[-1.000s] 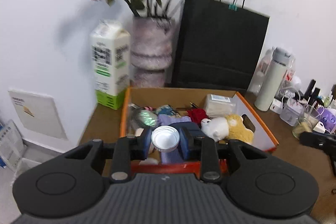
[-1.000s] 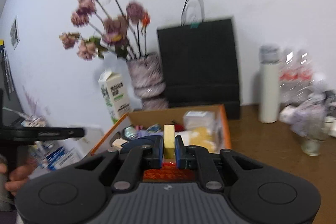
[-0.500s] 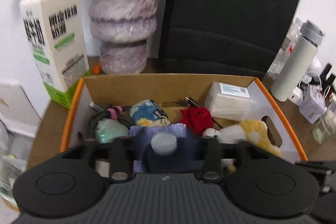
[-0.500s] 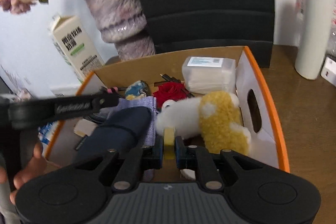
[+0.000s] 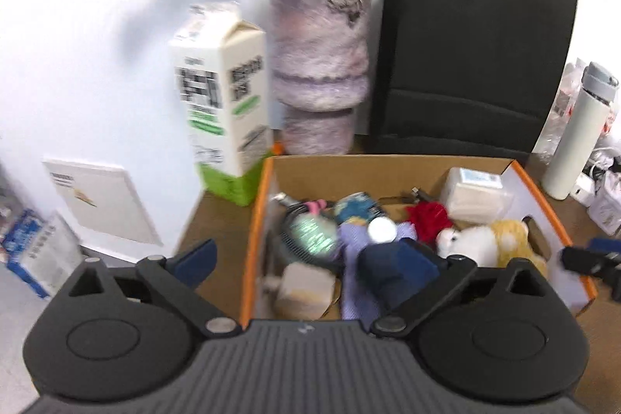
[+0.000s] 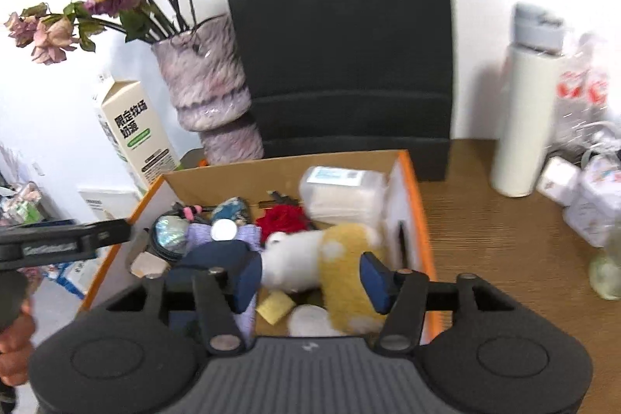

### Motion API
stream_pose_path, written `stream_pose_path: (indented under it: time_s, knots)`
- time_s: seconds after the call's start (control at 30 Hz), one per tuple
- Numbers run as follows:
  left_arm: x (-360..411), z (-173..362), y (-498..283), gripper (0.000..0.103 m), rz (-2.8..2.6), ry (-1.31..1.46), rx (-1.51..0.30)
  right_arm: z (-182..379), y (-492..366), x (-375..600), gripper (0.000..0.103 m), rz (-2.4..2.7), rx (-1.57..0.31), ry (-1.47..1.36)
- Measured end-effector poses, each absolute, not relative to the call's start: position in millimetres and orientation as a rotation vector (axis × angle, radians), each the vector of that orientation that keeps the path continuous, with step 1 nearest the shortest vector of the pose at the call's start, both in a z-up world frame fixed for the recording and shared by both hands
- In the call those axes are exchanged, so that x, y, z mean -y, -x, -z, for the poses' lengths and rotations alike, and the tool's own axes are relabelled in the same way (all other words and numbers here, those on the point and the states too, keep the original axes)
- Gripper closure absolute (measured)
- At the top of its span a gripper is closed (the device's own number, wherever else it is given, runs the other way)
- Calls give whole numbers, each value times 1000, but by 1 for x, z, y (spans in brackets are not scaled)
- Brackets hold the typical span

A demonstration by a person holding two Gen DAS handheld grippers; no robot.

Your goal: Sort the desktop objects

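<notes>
Both tongs are now hanging spread and empty over the orange-rimmed cardboard box on the brown wooden tabletop. The left tongs have let go of the round white lid, the right tongs of the small yellow block; both are lying inside, so two more items are sorted.

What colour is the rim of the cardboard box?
Orange: the cardboard box has an orange rim around brown walls, clearest in the right wrist view.
</notes>
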State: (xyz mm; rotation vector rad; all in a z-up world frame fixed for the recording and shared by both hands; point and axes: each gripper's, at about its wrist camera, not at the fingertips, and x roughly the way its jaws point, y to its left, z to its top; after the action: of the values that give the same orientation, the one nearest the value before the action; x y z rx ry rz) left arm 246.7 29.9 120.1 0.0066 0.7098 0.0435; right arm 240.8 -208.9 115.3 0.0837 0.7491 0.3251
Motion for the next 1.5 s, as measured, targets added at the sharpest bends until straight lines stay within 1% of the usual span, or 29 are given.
stream_pose_path:
  time_s: [0.1,0.13,0.2,0.27,0.33,0.47,0.5,0.53,0.7,0.87,1.07,1.13,1.2,1.5]
  knots:
    - [-30,-117,-214,1,-69,-39,-661,-120,-214,222,32,-281,-699,-6]
    - [-30,-114,-205,1,-82,-38,-662,-120,-202,225,31,-257,-667,47]
    - [-29,-111,-184,1,-89,-32,-664,-117,-180,229,25,-209,-601,141]
    - [-25,-109,-161,1,-85,-24,-645,-113,-159,233,24,-187,-559,183]
    - [-17,-106,-136,0,-75,-48,-618,-107,-142,239,24,-205,-547,166]
    - [-4,-85,-87,0,-41,-62,-585,-84,-109,247,19,-233,-564,99]
    - [-3,-78,-79,0,-38,-46,-592,-77,-100,246,17,-236,-566,91]
    - [-2,-69,-72,0,-37,-22,-606,-69,-91,246,16,-244,-571,87]
    - [5,-24,-54,0,-63,-4,-717,-28,-61,235,16,-274,-648,139]
    - [8,-9,-33,0,-60,-17,-724,-4,-44,233,16,-273,-699,134]
    - [10,-4,-18,0,-43,1,-735,2,-23,236,12,-270,-692,86]
    - [12,-3,-14,0,-42,-7,-731,3,-18,235,8,-271,-692,83]
    - [14,-1,-10,0,-42,-8,-720,4,-15,234,0,-277,-698,80]
    - [14,1,-5,0,2,-10,-700,5,-2,228,0,-279,-697,80]
